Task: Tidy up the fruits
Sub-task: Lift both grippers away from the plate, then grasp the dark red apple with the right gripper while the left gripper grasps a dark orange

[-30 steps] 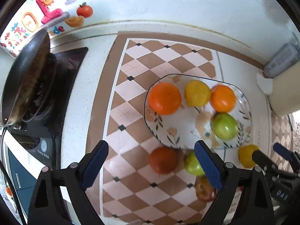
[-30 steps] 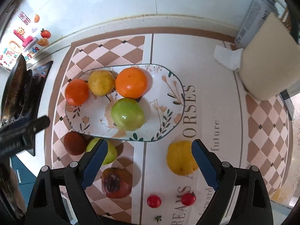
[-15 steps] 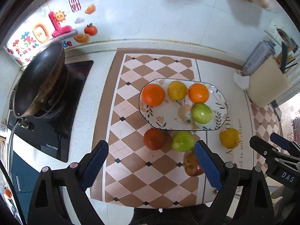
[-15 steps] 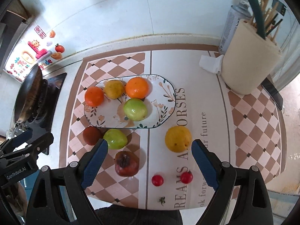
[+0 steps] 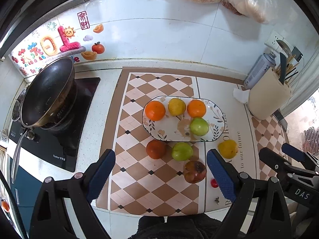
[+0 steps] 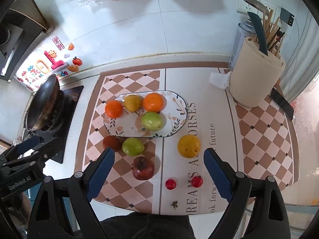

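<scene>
An oval floral plate (image 5: 216, 131) (image 6: 180, 119) on the checkered mat holds two oranges (image 5: 155, 110) (image 5: 196, 108), a yellow fruit (image 5: 176, 106) and a green apple (image 5: 199, 126) (image 6: 152, 120). In front of the plate lie a dark red fruit (image 5: 156, 149), a green apple (image 5: 182, 151) (image 6: 132, 146), a yellow fruit (image 5: 227, 149) (image 6: 188, 146), a bruised red fruit (image 5: 194, 171) (image 6: 143, 168) and two cherry tomatoes (image 6: 170, 184) (image 6: 197, 181). My left gripper (image 5: 160, 175) and right gripper (image 6: 159, 174) are both open and empty, held high above the counter's front edge.
A black wok (image 5: 47, 91) sits on the stove at the left. A cream utensil holder (image 6: 256, 79) with a spray can (image 6: 242, 37) and a crumpled tissue (image 6: 218, 78) stands at the back right. A phone (image 6: 283, 103) lies at the far right.
Both grippers have pulled back and up from the plate, so the fruits look smaller and more of the counter shows. Both stayed open. No fruit moved.
</scene>
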The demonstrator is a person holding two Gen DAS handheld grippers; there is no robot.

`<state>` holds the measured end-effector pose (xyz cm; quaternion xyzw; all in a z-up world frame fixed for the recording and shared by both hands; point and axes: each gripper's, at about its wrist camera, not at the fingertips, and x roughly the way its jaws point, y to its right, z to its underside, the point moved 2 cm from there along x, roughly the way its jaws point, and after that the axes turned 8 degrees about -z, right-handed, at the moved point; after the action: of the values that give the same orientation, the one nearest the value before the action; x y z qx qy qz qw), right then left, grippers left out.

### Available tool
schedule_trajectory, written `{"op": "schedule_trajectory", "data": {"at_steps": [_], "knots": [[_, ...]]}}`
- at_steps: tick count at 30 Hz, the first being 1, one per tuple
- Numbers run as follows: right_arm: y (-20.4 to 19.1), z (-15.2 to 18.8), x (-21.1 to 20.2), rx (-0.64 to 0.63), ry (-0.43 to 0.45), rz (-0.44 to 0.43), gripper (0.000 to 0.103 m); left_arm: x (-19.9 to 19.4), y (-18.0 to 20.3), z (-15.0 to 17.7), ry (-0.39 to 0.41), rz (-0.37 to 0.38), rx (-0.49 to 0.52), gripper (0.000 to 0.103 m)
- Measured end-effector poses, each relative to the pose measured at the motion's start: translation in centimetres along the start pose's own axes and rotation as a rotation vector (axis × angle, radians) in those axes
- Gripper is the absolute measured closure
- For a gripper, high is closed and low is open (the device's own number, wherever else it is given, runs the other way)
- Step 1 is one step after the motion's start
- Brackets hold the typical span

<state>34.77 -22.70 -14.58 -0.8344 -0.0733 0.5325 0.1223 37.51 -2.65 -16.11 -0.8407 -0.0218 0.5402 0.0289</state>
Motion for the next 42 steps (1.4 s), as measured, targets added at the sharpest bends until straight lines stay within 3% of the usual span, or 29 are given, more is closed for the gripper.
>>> {"op": "schedule_trajectory", "data": {"at_steps": [9, 11, 18, 26, 27, 29, 30, 35, 40, 42], "knots": [[1.0, 0.0, 2.6, 0.031, -0.054, -0.036, 0.01, 2.2, -0.1, 0.1, -0.045, -0.012, -0.006, 0.009], [1.6, 0.6, 4.9, 0.048, -0.113, -0.065, 0.01, 4.0, -0.4, 0.2, -0.082, -0.034, -0.005, 0.005], [1.5, 3.8, 15.1, 0.061, -0.337, -0.141, 0.01, 10.4, -2.1, 1.0, -0.205, -0.142, -0.009, 0.005], [1.4, 7.1, 24.7, 0.121, -0.539, -0.177, 0.014, 16.4, -3.1, 1.9, -0.375, -0.141, -0.042, 0.005], [1.5, 7.4, 25.1, 0.131, -0.548, -0.186, 0.018, 17.0, -3.0, 1.9, -0.389, -0.13, -0.043, 0.005], [1.5, 7.8, 25.6, 0.128, -0.562, -0.186, 0.039, 18.3, -2.5, 1.9, -0.424, -0.109, -0.047, 0.005], [1.6, 7.9, 25.6, 0.117, -0.559, -0.176, 0.042, 19.2, -2.2, 1.9, -0.446, -0.084, -0.054, 0.005], [3.1, 7.7, 24.1, 0.112, -0.521, -0.155, 0.042, 22.7, -0.9, 1.8, -0.52, -0.037, -0.089, 0.005], [4.3, 7.1, 23.3, 0.113, -0.509, -0.14, 0.042, 24.5, 0.4, 1.9, -0.514, -0.027, -0.063, 0.006], [4.6, 6.7, 23.4, 0.126, -0.511, -0.152, 0.042, 24.3, 0.7, 2.0, -0.49, -0.02, -0.053, 0.028]]}}
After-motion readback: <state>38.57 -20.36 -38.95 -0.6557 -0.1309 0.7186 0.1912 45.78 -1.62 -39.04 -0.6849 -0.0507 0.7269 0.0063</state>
